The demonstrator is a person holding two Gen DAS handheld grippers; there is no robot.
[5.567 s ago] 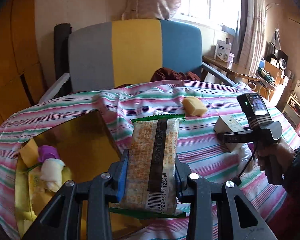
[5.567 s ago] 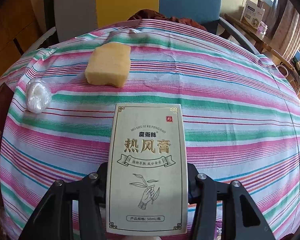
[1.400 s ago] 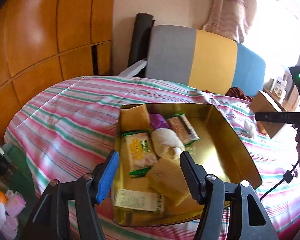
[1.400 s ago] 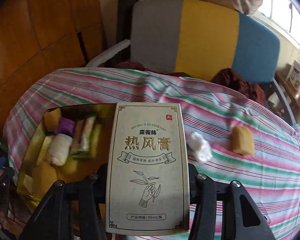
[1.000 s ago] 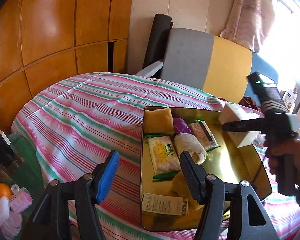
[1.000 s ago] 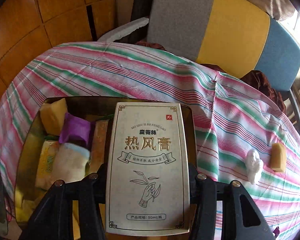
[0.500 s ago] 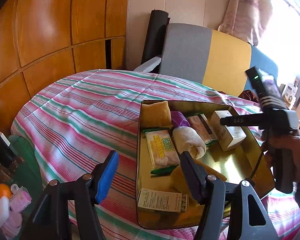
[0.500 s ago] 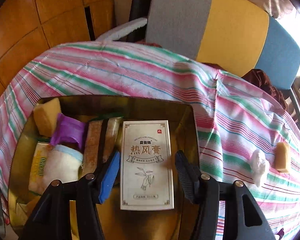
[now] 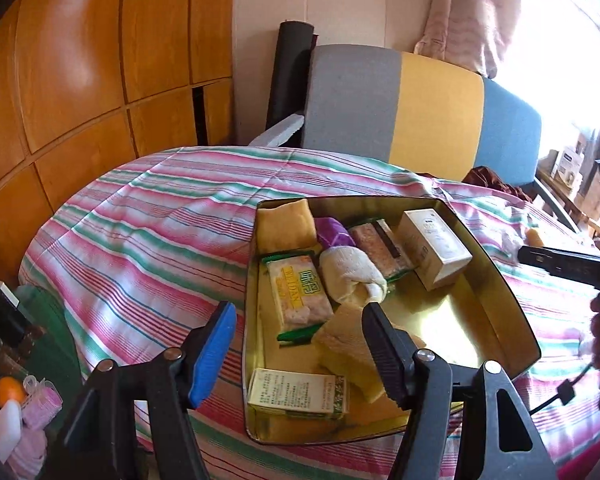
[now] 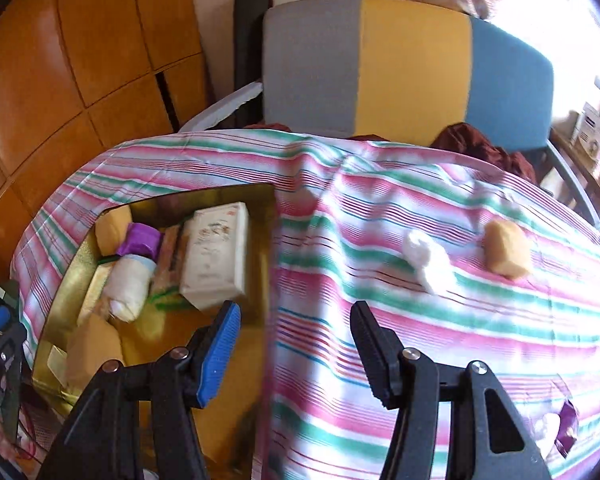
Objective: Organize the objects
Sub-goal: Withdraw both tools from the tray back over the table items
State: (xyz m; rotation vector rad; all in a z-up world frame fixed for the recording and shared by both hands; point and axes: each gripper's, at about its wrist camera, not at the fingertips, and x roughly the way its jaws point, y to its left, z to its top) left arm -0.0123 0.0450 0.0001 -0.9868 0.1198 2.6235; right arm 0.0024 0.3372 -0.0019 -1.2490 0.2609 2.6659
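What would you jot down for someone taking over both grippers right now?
Left gripper: open, holding nothing, over the tray's near end.
Right gripper: open, holding nothing, over the cloth beside the tray.
Done: the box lies in the tray with the sponges, packets and roll.
Left: a white wad and a sponge sit on the cloth, outside the tray; something purple lies near the right edge.
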